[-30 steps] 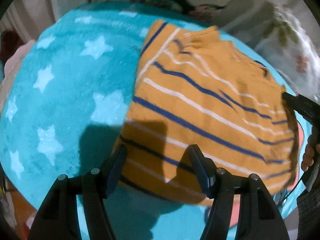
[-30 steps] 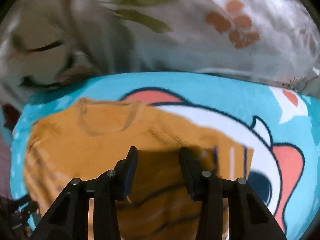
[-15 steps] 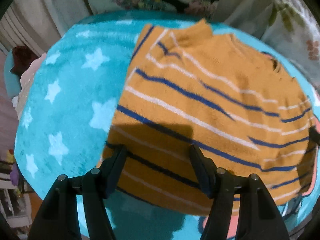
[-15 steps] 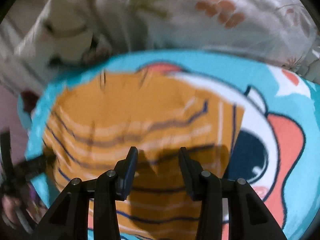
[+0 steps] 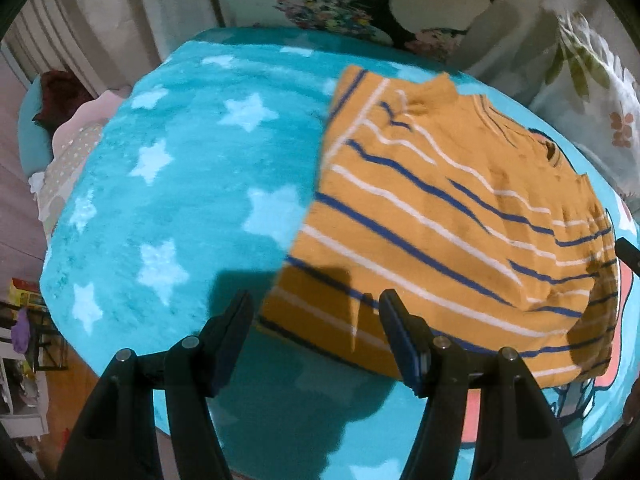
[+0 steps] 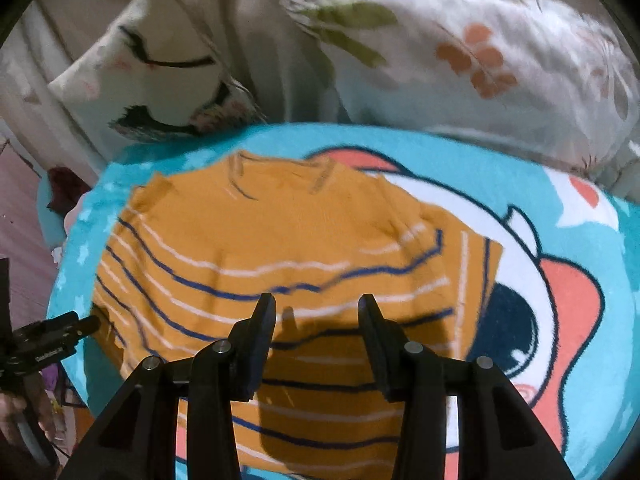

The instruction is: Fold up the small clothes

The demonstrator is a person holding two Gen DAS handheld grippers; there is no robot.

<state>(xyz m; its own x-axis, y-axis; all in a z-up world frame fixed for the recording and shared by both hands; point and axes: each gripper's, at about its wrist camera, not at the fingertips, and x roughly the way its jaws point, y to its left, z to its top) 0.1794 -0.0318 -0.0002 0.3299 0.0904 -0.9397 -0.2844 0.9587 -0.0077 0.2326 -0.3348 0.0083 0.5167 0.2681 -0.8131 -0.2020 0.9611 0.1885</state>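
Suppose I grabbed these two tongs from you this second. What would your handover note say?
Left tongs: open, empty, above the near edge of the sweater.
Right tongs: open, empty, jaws just widened, above the sweater's middle.
Sweater: orange, striped, flat on the turquoise star blanket, with one striped flap lying over its side.
Done: at most a first fold.
Left: probably fold again and neaten; judge when you grip.

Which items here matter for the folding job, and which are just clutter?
Job:
- orange striped sweater, lying on the blanket
- teal star blanket, the folding surface
- left gripper, open above the sweater's edge
- right gripper, open, nothing between its jaws

Lying about:
- floral pillow
- white printed pillow
- shelf clutter
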